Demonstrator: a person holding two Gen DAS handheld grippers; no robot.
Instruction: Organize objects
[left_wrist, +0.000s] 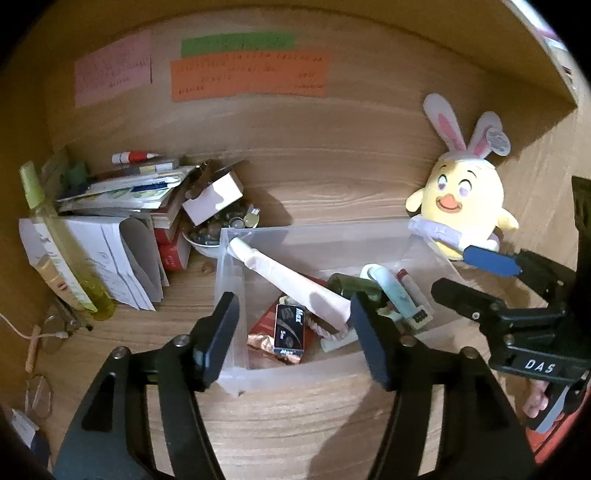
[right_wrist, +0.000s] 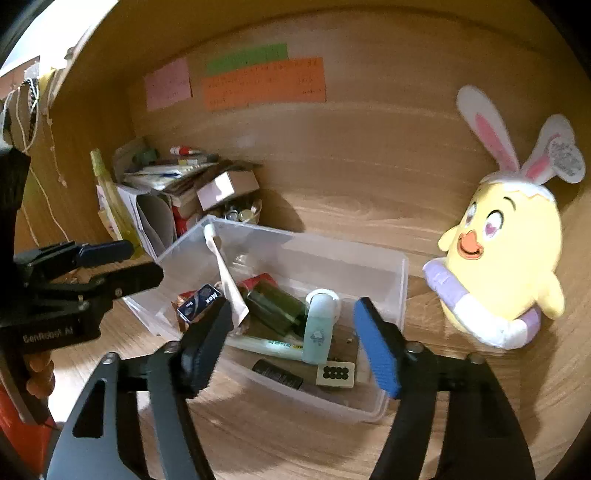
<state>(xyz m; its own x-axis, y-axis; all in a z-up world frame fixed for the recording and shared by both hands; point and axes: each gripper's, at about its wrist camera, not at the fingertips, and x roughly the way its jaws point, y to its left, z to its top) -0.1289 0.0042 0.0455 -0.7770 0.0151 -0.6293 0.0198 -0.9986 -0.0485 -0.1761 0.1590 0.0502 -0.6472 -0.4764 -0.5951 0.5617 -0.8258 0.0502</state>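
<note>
A clear plastic bin (left_wrist: 325, 230) (right_wrist: 400, 291) stands on the wooden desk. In it lie a long white tube (left_wrist: 291, 284) (right_wrist: 226, 273), a black Max staples box (left_wrist: 290, 328) (right_wrist: 201, 299), a dark green bottle (left_wrist: 354, 286) (right_wrist: 275, 306) and a pale teal bottle (left_wrist: 393, 291) (right_wrist: 318, 328). My left gripper (left_wrist: 293, 314) (right_wrist: 144, 263) is open, straddling the bin's near left wall, holding nothing. My right gripper (right_wrist: 291, 312) (left_wrist: 456, 275) hovers open over the bin's near right part, its jaws empty.
A yellow plush chick with bunny ears (left_wrist: 465, 199) (right_wrist: 506, 258) sits right of the bin. At the left are a pile of papers and books (left_wrist: 122, 206), a bowl of small items (left_wrist: 218, 229), a green spray bottle (left_wrist: 62, 243) and glasses (left_wrist: 55, 328). Coloured notes (left_wrist: 247, 74) hang on the back wall.
</note>
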